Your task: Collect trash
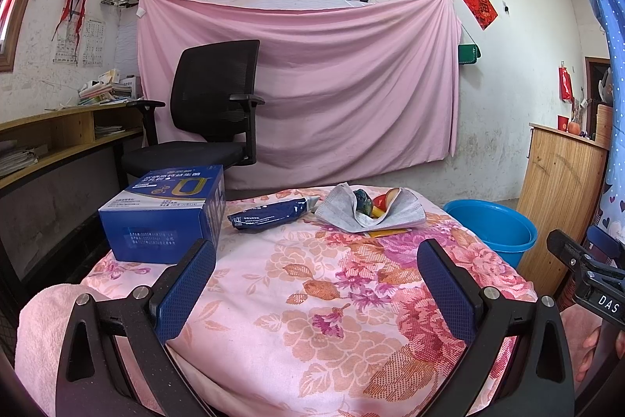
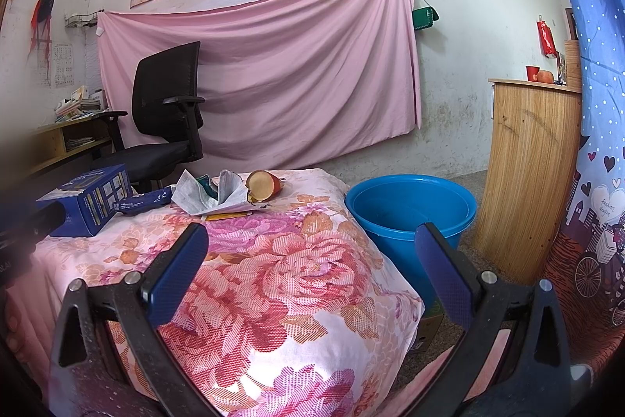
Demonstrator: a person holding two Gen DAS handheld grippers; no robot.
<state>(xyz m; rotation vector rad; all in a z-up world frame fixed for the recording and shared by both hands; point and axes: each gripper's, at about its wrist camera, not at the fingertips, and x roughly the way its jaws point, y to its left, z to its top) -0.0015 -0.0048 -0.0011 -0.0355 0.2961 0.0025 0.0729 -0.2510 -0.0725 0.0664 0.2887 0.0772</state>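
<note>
Both my left hand-held gripper (image 1: 316, 284) and right hand-held gripper (image 2: 312, 272) are spread wide and hold nothing. The trash, a face mask (image 1: 369, 208) and wrapper (image 1: 269, 213), lies across the bench (image 1: 312, 299); I'd approach low and carry it to the bucket (image 2: 410, 210).

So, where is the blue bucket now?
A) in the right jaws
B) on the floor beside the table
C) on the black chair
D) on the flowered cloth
B: the bucket stands on the floor beside the cloth-covered table, and both grippers are open and empty.
</note>
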